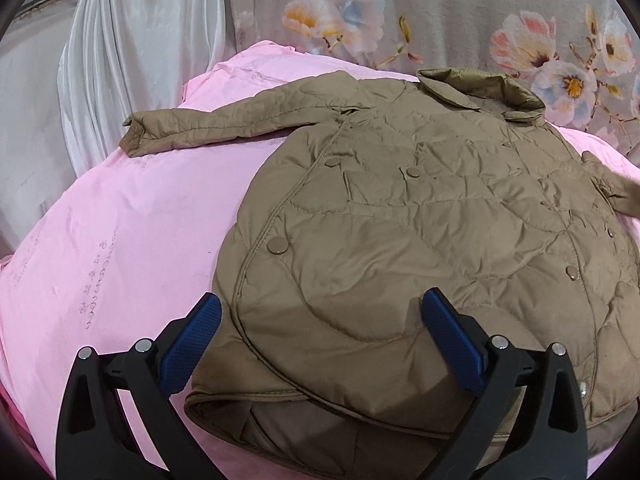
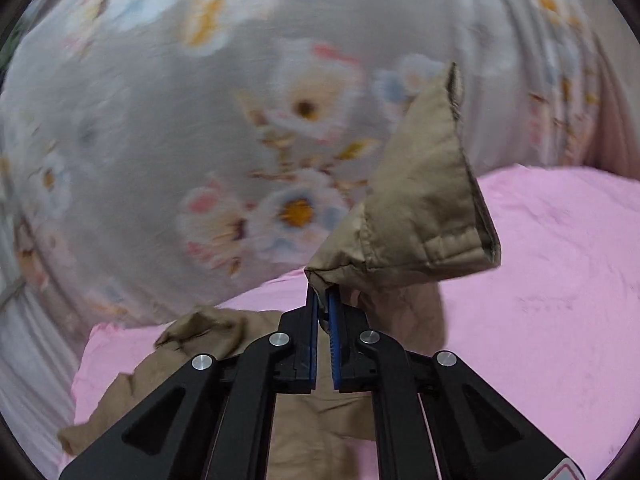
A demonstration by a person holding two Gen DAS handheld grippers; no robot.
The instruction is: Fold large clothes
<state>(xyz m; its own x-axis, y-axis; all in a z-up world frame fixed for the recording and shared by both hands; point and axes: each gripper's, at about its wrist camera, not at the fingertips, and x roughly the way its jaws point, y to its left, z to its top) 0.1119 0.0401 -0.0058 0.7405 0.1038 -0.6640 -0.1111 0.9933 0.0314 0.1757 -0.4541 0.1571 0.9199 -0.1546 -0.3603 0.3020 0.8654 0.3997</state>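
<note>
A tan quilted jacket [image 1: 400, 216] lies front up on a pink bed sheet [image 1: 120, 240], collar at the far side, its left sleeve [image 1: 208, 130] stretched out to the left. My left gripper [image 1: 320, 320] is open, hovering over the jacket's lower hem, empty. In the right wrist view my right gripper [image 2: 323, 296] is shut on the jacket's right sleeve cuff [image 2: 420, 208] and holds it lifted above the sheet [image 2: 540, 280]. The rest of the jacket [image 2: 312, 420] lies below the fingers.
A grey floral curtain [image 1: 440, 12] hangs behind the bed, also filling the right wrist view [image 2: 200, 120]. A white satin drape [image 1: 132, 52] hangs at the far left. Pink sheet extends left of the jacket.
</note>
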